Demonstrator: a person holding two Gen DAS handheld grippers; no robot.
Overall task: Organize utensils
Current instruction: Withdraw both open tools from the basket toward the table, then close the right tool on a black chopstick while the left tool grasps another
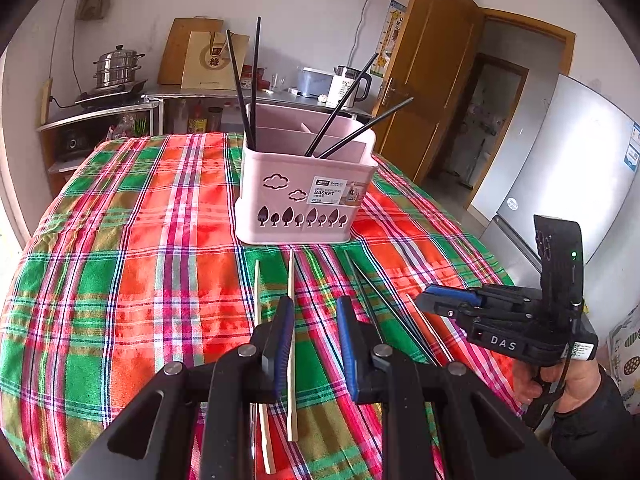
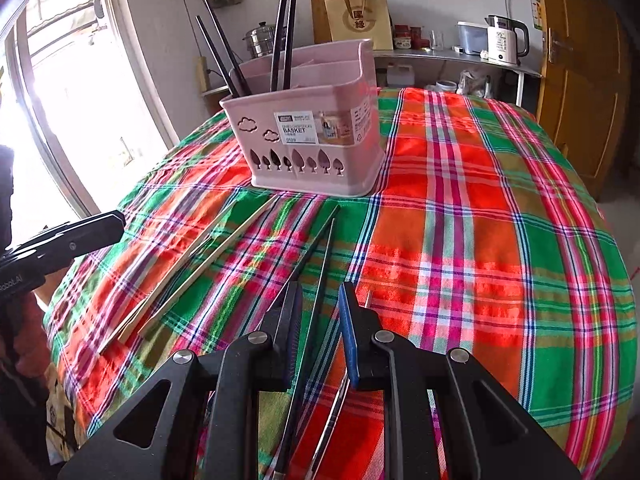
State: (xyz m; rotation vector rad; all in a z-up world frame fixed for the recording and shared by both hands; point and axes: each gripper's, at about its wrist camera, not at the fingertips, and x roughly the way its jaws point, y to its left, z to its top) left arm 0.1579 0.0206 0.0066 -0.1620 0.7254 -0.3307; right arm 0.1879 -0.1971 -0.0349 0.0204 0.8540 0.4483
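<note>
A pink utensil basket stands on the plaid tablecloth and holds several black chopsticks. Two pale wooden chopsticks lie in front of it. My left gripper is open, with one wooden chopstick between its jaws. Two black chopsticks lie further right. My right gripper is open, straddling a black chopstick. A thin pale stick lies by the right gripper.
The table is round with a red and green plaid cloth. A counter with a kettle and steamer pot stands behind. A fridge and wooden door are at right.
</note>
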